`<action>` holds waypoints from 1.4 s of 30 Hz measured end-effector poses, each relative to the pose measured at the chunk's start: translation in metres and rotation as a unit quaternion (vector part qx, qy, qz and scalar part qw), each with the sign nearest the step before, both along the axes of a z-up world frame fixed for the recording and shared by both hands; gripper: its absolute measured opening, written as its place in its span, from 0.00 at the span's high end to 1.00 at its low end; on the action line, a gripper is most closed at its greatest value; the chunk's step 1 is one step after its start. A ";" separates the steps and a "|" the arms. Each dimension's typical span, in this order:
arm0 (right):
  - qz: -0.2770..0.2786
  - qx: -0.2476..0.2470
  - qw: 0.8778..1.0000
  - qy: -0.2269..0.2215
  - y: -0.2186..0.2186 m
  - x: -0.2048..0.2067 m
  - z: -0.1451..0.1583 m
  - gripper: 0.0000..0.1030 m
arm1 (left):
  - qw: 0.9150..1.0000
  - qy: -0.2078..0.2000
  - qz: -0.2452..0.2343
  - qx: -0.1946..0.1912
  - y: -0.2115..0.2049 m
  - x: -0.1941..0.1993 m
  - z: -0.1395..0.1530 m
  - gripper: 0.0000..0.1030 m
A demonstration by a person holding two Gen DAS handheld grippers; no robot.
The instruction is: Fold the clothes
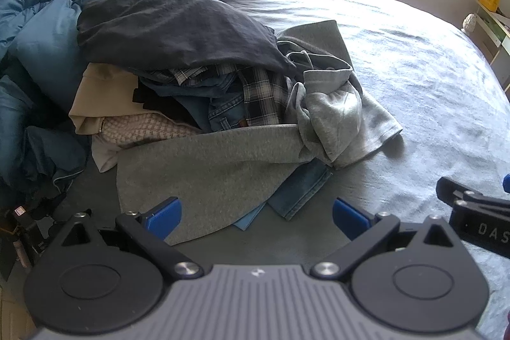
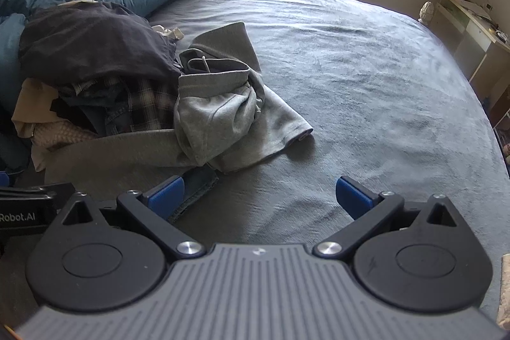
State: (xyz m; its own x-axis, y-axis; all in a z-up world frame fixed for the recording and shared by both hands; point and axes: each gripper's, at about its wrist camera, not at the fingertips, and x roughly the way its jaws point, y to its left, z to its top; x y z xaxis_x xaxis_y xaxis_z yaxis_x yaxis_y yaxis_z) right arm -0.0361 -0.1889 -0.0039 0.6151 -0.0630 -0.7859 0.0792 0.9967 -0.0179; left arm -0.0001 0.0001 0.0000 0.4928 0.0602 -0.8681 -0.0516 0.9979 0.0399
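Two hand-held grippers hover, tilted downward, over a bed beside a heap of unfolded clothes.

The left gripper (image 1: 256, 215), with blue pads, has its jaws spread wide and empty above the near edge of a grey fleece garment (image 1: 204, 168). The right gripper (image 2: 259, 196) is equally wide apart, holding nothing, over the bare grey bedsheet (image 2: 366, 78). The pile of clothes (image 1: 191, 78), topped by a dark navy cloth (image 1: 172, 24), lies left of both, against a rumpled blue duvet (image 1: 44, 31).
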 end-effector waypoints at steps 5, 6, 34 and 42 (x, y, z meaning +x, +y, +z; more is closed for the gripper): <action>-0.002 -0.005 1.000 0.007 0.001 0.004 -0.003 0.01 | 1.000 -0.001 0.000 0.002 0.035 -0.016 0.003 0.01; -0.002 -0.006 1.000 0.009 0.001 0.006 -0.004 0.01 | 1.000 0.000 0.000 0.002 0.035 -0.017 0.001 0.01; -0.003 0.003 1.000 0.010 -0.004 0.039 -0.042 0.01 | 0.999 -0.044 -0.017 -0.011 0.040 0.025 -0.039 0.01; 0.016 0.078 0.993 -0.089 -0.041 0.068 -0.082 0.01 | 0.988 -0.116 -0.099 0.001 0.010 0.077 -0.099 0.01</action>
State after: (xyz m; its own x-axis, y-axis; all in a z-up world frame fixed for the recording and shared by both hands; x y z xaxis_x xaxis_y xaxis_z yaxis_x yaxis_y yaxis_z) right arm 0.0320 -0.2302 -0.0856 0.7442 0.0729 -0.6640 0.0356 0.9883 0.1484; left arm 0.0766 0.0102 -0.0993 0.6803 -0.0552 -0.7308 0.1366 0.9892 0.0524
